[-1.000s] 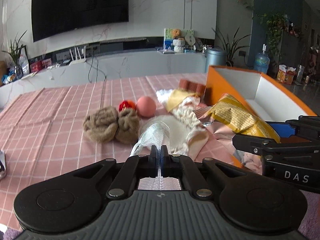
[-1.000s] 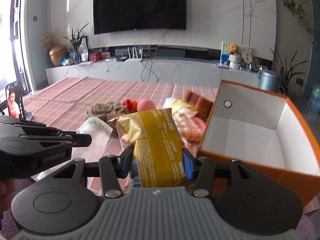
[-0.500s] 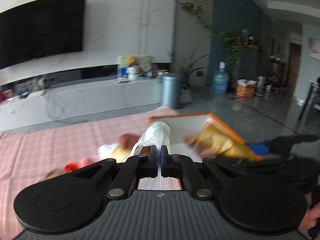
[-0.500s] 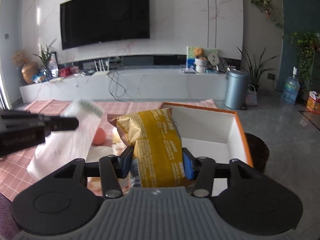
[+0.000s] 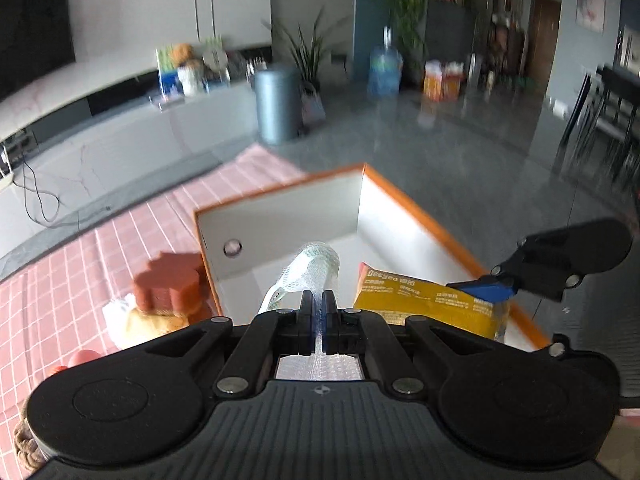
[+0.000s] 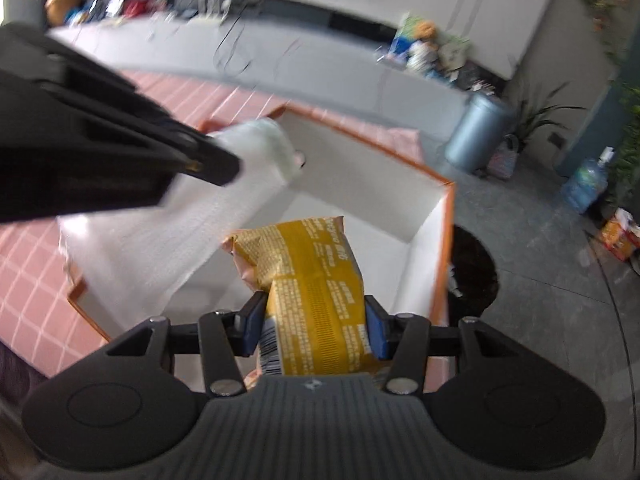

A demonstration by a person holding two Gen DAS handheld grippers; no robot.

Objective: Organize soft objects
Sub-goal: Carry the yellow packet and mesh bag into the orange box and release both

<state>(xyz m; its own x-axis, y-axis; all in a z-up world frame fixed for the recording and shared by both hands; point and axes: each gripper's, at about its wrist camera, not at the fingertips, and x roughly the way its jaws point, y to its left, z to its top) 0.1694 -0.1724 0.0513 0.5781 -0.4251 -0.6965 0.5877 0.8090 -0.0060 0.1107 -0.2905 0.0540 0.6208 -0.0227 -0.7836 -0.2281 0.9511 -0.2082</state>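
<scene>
My left gripper (image 5: 319, 304) is shut on a white clear-wrapped tissue pack (image 5: 308, 266) and holds it over the orange box (image 5: 404, 200) with white inside. The pack also shows in the right wrist view (image 6: 160, 236), hanging from the left gripper (image 6: 224, 168). My right gripper (image 6: 314, 330) is shut on a yellow snack bag (image 6: 312, 276) and holds it above the box (image 6: 444, 216). In the left wrist view the bag (image 5: 428, 300) hangs over the box's right side, with the right gripper (image 5: 490, 286) at its end.
A brown flower-shaped cushion (image 5: 168, 284) and a pale plush item (image 5: 140, 324) lie on the pink checked cloth (image 5: 80, 264) left of the box. A grey bin (image 5: 278, 104) stands on the floor beyond. A dark round bin (image 6: 474, 268) sits right of the box.
Both grippers have swung right from the pile of soft things to above the open box, each still holding its item. The views now tilt down into the box.
</scene>
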